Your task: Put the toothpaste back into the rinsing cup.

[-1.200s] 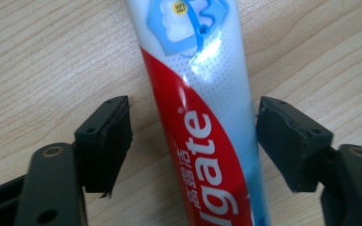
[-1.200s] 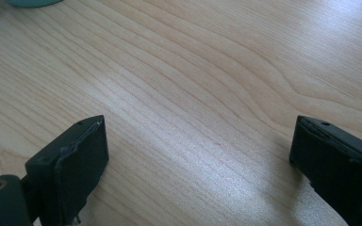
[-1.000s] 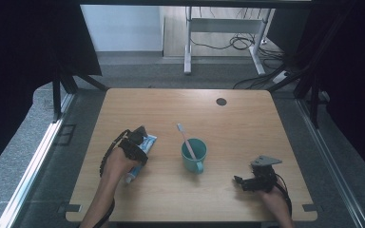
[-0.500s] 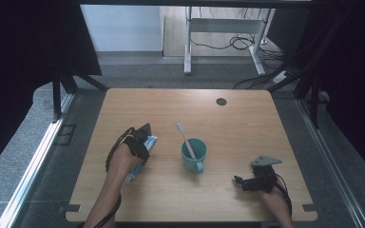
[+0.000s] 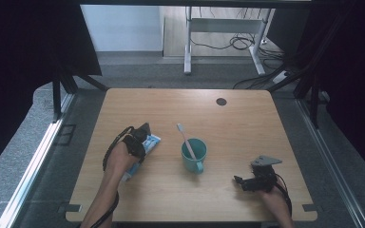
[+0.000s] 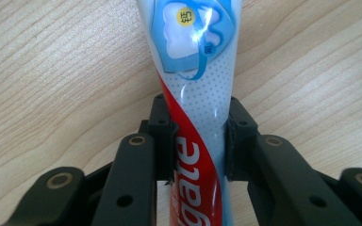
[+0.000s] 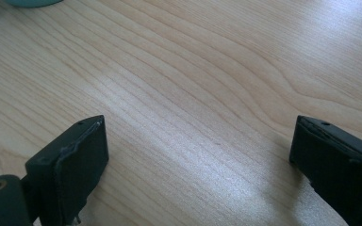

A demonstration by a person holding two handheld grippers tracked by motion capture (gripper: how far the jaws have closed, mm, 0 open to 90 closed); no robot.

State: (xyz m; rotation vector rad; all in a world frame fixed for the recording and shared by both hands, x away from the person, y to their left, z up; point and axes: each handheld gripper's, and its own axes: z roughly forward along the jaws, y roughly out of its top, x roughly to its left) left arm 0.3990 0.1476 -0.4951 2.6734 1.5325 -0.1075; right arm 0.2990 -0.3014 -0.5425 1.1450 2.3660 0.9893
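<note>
A white, blue and red toothpaste tube (image 6: 195,94) lies on the wooden table (image 5: 247,118), at the left in the high view (image 5: 145,147). My left gripper (image 6: 197,141) is shut on the tube's middle, one jaw on each side, squeezing it; the same gripper shows over the tube in the high view (image 5: 138,140). A teal cup (image 5: 194,155) stands at the table's middle with a white toothbrush (image 5: 185,138) leaning in it. My right gripper (image 7: 198,155) stands open low over bare wood, at the front right of the table (image 5: 247,183), with nothing between its jaws.
A dark round cable port (image 5: 221,101) sits in the table's far side. The cup's rim (image 7: 30,2) shows at the top left of the right gripper view. Beyond the table stand a white desk frame (image 5: 218,28) and floor cables.
My left hand and gripper shifted a little toward the table's far side along the toothpaste tube. The right gripper, cup and toothbrush stayed still.
</note>
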